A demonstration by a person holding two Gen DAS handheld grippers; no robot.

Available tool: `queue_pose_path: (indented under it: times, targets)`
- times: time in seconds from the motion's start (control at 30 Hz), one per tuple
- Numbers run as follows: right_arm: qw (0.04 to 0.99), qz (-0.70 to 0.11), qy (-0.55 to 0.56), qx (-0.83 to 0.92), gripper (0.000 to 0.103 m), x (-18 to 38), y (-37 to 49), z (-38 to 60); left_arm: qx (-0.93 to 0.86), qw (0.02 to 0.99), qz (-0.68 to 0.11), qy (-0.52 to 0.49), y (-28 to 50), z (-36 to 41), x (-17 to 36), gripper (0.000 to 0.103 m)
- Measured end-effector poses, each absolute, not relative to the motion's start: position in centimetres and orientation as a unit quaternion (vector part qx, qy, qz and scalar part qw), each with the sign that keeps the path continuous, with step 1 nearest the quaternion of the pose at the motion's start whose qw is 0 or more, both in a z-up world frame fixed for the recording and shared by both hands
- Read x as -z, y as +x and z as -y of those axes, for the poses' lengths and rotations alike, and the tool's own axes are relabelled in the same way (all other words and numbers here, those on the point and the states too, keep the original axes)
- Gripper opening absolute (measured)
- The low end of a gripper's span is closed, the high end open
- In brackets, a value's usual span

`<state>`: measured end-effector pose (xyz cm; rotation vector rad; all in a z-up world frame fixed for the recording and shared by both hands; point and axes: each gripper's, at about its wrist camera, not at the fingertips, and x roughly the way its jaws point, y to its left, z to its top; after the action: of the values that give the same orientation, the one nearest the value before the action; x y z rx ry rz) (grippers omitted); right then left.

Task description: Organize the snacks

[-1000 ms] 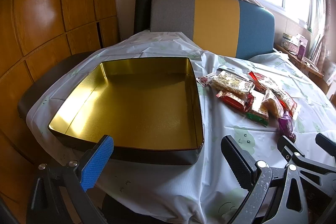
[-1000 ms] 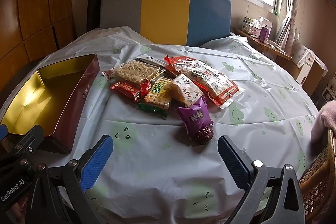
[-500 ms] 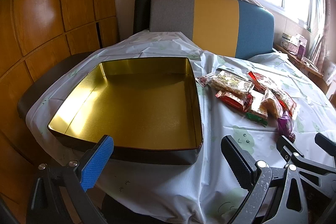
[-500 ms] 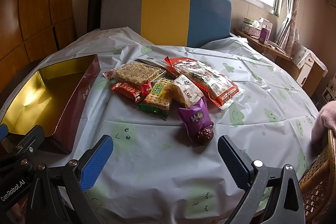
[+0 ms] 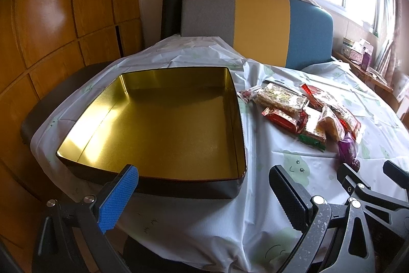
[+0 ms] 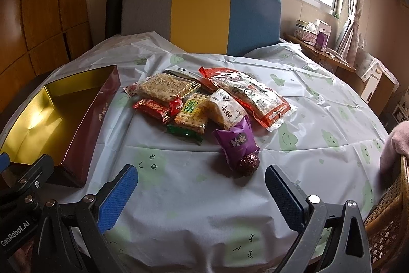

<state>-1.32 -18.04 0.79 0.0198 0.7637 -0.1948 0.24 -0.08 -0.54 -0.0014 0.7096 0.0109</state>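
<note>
Closest to us, our left gripper point(image 5: 203, 196) sits with its jaws spread wide and nothing between them, hovering just off the near edge of the gold-lined tin point(image 5: 163, 170). Our right gripper point(image 6: 200, 192) is the same deal — jaws wide apart, empty, over the pale tablecloth point(image 6: 194, 211) with its little green cloud faces.

Just past the right gripper, around 12 o'clock, there's a purple wrapped snack point(image 6: 236, 141) with a dark reddish round one point(image 6: 247, 163) touching its near end. Behind those is the main pile: a green-trimmed cracker pack point(image 6: 190, 115), a red bar point(image 6: 151, 107), a white-wrapped cake point(image 6: 226, 108), a clear pack of pale crispy squares point(image 6: 163, 86) and a long red-edged bag point(image 6: 251, 95), all overlapping. The tin sits off at 9 o'clock from the pile, holding nothing.

Farthest back — a grey, yellow and blue headboard point(image 6: 202, 17).
</note>
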Motion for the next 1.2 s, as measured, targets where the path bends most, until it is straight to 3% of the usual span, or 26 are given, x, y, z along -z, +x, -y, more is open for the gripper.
queue_pose_path:
  times: [0.53,1.2]
  targets:
    - [0.921,-0.373,0.031,0.103,0.102,-0.6,-0.9,19.9,0.035,0.934,-0.355,-0.005,0.5,0.3,0.8,0.103]
    - [0.897,-0.404,0.146,0.106,0.096,-3.8,3.4,33.7,0.157,0.918,-0.364,0.022,1.0,5.3,-0.1,0.102]
